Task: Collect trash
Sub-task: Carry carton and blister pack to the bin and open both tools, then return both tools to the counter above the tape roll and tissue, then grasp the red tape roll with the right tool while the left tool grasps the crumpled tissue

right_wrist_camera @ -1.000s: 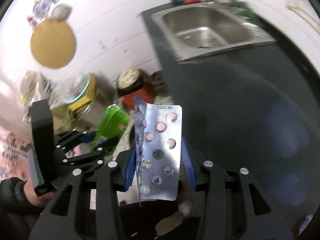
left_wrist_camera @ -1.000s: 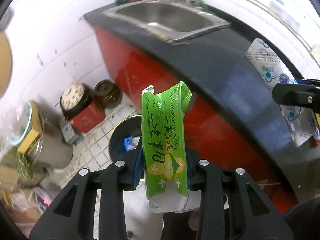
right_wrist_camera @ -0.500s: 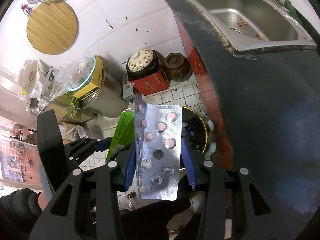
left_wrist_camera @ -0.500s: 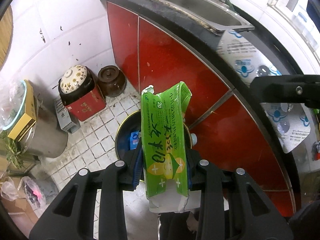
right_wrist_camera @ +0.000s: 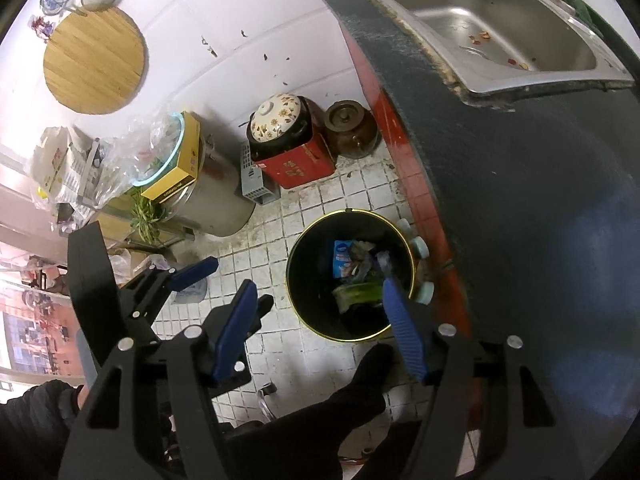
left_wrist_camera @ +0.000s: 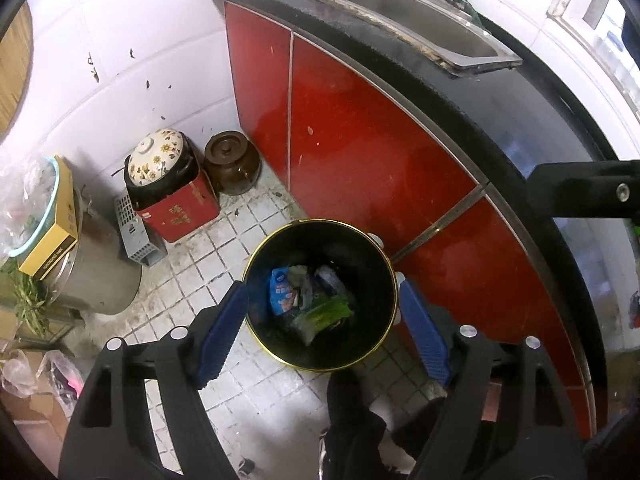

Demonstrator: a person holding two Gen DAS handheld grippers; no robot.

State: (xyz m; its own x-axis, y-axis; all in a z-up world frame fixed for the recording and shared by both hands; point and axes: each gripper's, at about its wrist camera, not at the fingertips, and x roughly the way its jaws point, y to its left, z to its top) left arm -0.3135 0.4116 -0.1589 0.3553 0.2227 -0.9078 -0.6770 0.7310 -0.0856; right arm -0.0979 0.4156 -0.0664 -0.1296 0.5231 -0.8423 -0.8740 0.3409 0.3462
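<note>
Grimy white-tiled kitchen floor beside red cabinet doors, round black gold-rimmed trash bin point(left_wrist_camera: 384, 264) directly beneath both downward-pointing grippers, left gripper point(left_wrist_camera: 322, 334) and right gripper point(right_wrist_camera: 320, 330) opening with nothing between jaws, green carton point(left_wrist_camera: 324, 316) lying inside bin.

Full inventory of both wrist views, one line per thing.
trash bin: 1, black with gold rim, on the floor by the cabinet
green wrapper: 1, green, inside the bin
blue packet: 1, blue, inside the bin
cabinet: 1, red doors, under the counter
counter: 1, black
sink: 1, steel, set in the counter
red box: 1, red, on the floor by the wall
floral lid: 1, cream, on a black pot above the red box
brown jar: 1, brown, floor corner
round board: 1, wooden, on the wall
left gripper: black with blue pads, jaws opening, nothing between
right gripper: same, jaws opening, nothing between
</note>
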